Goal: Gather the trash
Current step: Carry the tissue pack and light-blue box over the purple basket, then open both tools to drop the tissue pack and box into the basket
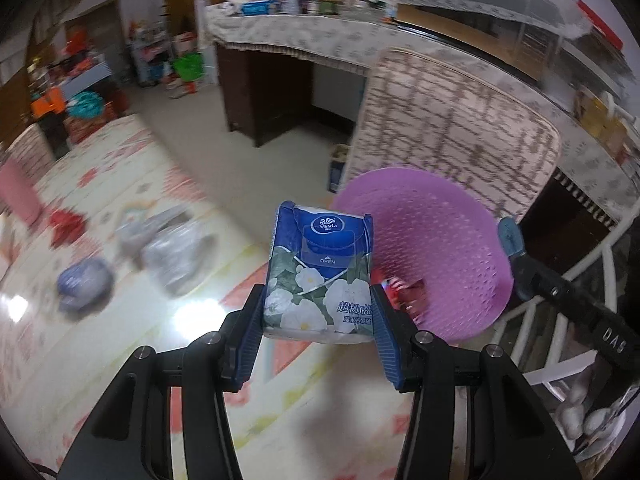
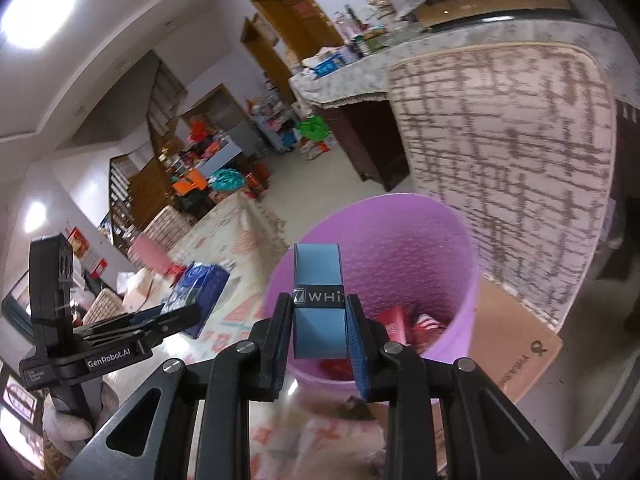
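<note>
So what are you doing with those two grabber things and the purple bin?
Picking up trash. The left gripper is squeezing a blue tissue pack, and the right gripper is holding a small blue roll above the purple bin. Some red wrappers already lie inside. Two crumpled bags are on the table.

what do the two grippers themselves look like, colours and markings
Both are black, angular frames with cut-out slots and silver round screws. The left gripper and right gripper carry blue ribbed pads. In the right view, the left unit's body reads GenRobot.AI in white.
</note>
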A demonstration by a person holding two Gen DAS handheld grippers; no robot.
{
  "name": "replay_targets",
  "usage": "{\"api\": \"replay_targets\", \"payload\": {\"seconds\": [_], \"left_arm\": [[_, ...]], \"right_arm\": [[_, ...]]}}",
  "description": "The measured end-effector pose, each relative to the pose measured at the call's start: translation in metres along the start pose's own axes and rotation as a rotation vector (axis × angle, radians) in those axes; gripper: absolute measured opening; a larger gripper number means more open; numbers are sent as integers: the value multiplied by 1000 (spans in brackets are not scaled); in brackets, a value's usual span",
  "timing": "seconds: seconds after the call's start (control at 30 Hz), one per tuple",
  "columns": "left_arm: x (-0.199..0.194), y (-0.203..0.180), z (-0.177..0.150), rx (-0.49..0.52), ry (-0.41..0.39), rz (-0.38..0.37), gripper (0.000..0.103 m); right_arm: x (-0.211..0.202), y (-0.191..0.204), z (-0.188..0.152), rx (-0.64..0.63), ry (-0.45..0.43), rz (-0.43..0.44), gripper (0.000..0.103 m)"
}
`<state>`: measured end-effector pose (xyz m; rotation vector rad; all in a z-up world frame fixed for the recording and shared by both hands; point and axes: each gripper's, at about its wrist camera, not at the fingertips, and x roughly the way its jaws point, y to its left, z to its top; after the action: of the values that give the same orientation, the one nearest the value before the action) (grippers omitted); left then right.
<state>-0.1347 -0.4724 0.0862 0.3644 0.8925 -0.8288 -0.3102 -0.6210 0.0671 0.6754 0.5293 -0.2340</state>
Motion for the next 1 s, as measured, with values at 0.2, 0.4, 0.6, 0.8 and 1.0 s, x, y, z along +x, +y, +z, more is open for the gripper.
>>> {"api": "replay_targets", "payload": {"seconds": [0.2,0.4,0.6,0.8,1.0], "left_arm": [[33,-25,35,10,40,-95,50],[43,-16,42,-89,66,-227,60],[26,0,23,-113,38,-223,73],[14,28,-1,-172,34,-201,76],[-3,67,-28,-241,21,-165,76]], "right_arm": [[7,-30,13,75,15,-13,29],[20,-47,26,130,12,-19,49],[21,-42,22,127,-1,-11,65],[22,-25,12,88,-14,-39,71],[12,7,0,-9,-120,-93,90]]}}
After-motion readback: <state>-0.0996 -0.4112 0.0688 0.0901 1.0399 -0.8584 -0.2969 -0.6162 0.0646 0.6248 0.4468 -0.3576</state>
